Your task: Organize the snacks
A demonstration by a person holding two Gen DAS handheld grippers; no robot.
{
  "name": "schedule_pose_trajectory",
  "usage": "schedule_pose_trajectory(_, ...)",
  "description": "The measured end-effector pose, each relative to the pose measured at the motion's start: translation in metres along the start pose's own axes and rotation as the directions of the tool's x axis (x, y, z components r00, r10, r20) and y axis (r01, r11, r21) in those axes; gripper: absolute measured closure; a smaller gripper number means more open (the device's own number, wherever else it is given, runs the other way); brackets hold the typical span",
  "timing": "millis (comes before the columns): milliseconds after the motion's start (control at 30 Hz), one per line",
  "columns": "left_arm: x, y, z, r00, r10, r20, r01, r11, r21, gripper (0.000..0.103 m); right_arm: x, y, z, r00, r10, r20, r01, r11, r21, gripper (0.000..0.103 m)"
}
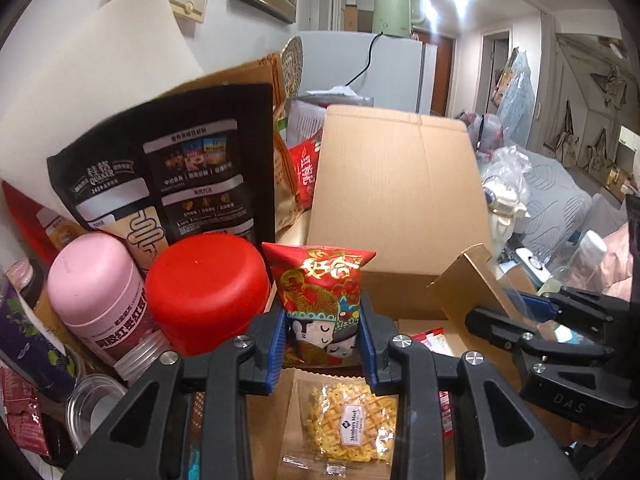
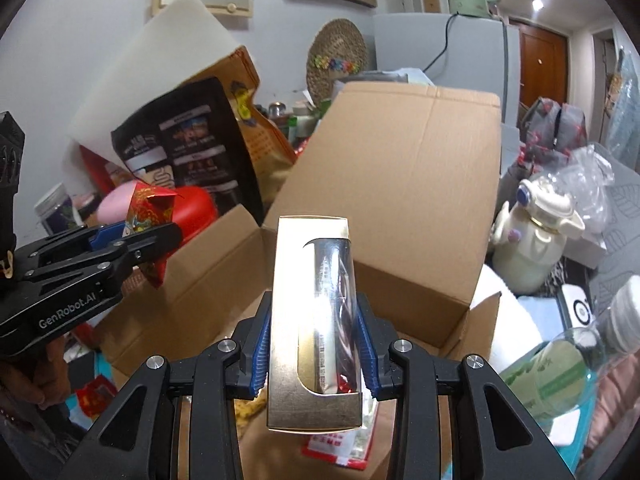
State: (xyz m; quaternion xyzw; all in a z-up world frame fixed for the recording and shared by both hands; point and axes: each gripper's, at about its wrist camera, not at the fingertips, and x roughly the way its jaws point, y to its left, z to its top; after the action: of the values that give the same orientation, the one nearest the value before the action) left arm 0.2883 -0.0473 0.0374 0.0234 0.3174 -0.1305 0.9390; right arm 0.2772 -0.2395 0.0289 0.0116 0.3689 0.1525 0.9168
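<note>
My left gripper (image 1: 323, 330) is shut on a red snack packet (image 1: 322, 296) with gold characters and a cartoon face, held above the open cardboard box (image 1: 396, 184). My right gripper (image 2: 316, 344) is shut on a gold box with a clear window (image 2: 312, 320), held upright over the same cardboard box (image 2: 400, 184). The right gripper with the gold box (image 1: 472, 280) shows at the right of the left wrist view. The left gripper with the red packet (image 2: 150, 220) shows at the left of the right wrist view. A clear packet of yellow snack (image 1: 348, 416) lies in the box below.
A red lid (image 1: 206, 284), a pink-capped jar (image 1: 100, 292) and a black Quaker pouch (image 1: 168, 176) stand left of the box. A cream jug (image 2: 536, 240), plastic bags and a bottle (image 2: 560, 360) crowd the right. A fridge with a green kettle (image 1: 394, 8) stands behind.
</note>
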Motion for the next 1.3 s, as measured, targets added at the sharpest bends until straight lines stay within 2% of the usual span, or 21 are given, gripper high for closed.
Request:
schedule_pose_trajectory(267, 0.022, -0.001, -0.008, 0.998, -0.001, -0.059, 0.003, 1.000, 0.021, 0.072, 0.009, -0.003, -0.003, 0.995, -0.092, -0.040, 0.091, 0.996, -0.016, 0.066)
schedule_pose_trajectory(467, 0.041, -0.005, -0.014, 0.994, 0.037, -0.101, -0.032, 0.998, 0.057, 0.072, 0.022, -0.007, -0.010, 0.980, -0.174, -0.099, 0.171, 0.985, -0.035, 0.066)
schedule_pose_trajectory(533, 0.048, -0.007, -0.017, 0.992, 0.030, -0.124, -0.022, 0.998, 0.063, 0.072, 0.026, -0.007, -0.013, 0.971, -0.212, -0.112, 0.208, 0.977, -0.045, 0.066)
schedule_pose_trajectory(633, 0.055, -0.007, -0.019, 0.988, 0.022, -0.151, -0.015, 0.998, 0.053, 0.072, 0.031, -0.007, -0.015, 0.970, -0.206, -0.130, 0.202, 0.978, -0.049, 0.066)
schedule_pose_trajectory(800, 0.060, -0.008, -0.021, 0.986, 0.073, -0.152, -0.063, 0.996, 0.070, 0.072, 0.036, -0.006, -0.015, 0.967, -0.206, -0.147, 0.200, 0.978, -0.055, 0.066)
schedule_pose_trajectory(900, 0.062, -0.010, -0.021, 0.985, 0.071, -0.158, -0.061, 0.996, 0.070, 0.072, 0.037, -0.008, -0.016, 0.967, -0.204, -0.154, 0.199, 0.979, -0.051, 0.066)
schedule_pose_trajectory(1133, 0.069, -0.018, -0.021, 0.975, 0.118, -0.186, -0.098, 0.989, 0.110, 0.071, 0.036, -0.009, -0.015, 0.966, -0.213, -0.149, 0.209, 0.977, -0.041, 0.064)
schedule_pose_trajectory(1233, 0.071, -0.021, -0.021, 0.972, 0.123, -0.200, -0.101, 0.988, 0.116, 0.064, 0.036, -0.012, -0.014, 0.967, -0.206, -0.151, 0.203, 0.979, -0.030, 0.058)
schedule_pose_trajectory(1300, 0.071, -0.023, -0.021, 0.972, 0.114, -0.204, -0.090, 0.989, 0.121, 0.051, 0.035, -0.013, -0.013, 0.967, -0.207, -0.151, 0.205, 0.978, -0.025, 0.056)
